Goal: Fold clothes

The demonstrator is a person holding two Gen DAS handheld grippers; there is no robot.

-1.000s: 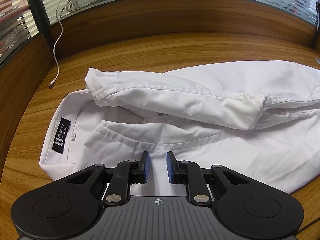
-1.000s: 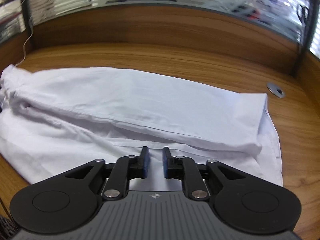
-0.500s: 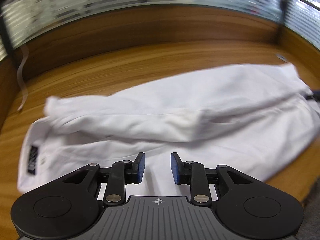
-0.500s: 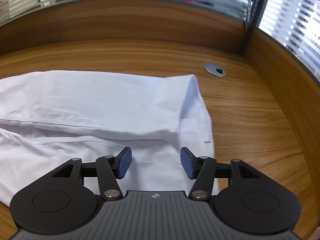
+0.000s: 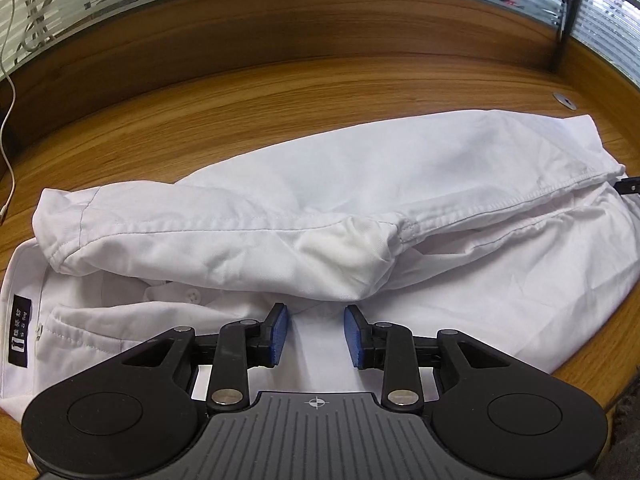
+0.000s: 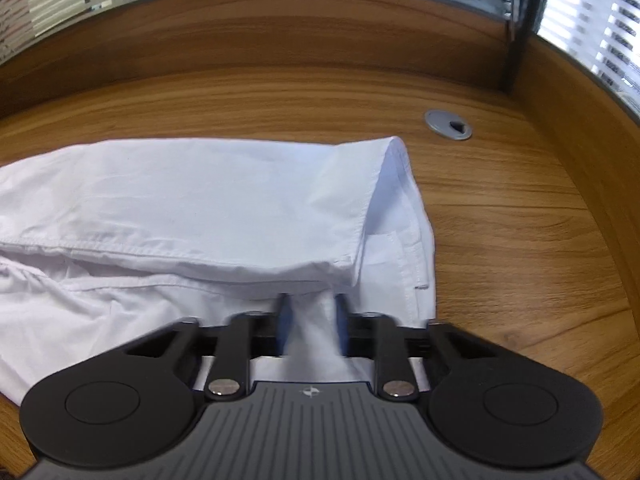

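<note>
A white shirt point(image 5: 360, 200) lies folded lengthwise on the wooden table point(image 5: 280, 104), its collar end with a black label point(image 5: 18, 330) at the left and a sleeve laid over the top. My left gripper point(image 5: 315, 332) hovers over the near edge of the shirt's middle. Its jaws are opening and the blue pads point(image 5: 278, 334) stand apart with flat cloth below them, nothing pinched. In the right wrist view the shirt point(image 6: 200, 192) ends at its hem. There my right gripper point(image 6: 310, 324) is shut on a raised ridge of the fabric near the corner, its fingers blurred.
A metal cable grommet point(image 6: 448, 124) sits in the table beyond the hem. A white cable point(image 5: 8, 120) hangs down at the far left. A raised wooden panel point(image 6: 320, 40) and glass with blinds bound the table at the back and right.
The left gripper's jaws have widened and its view has swung right along the shirt. The right gripper moved right to the hem end, opened wide, then closed on the fabric.
</note>
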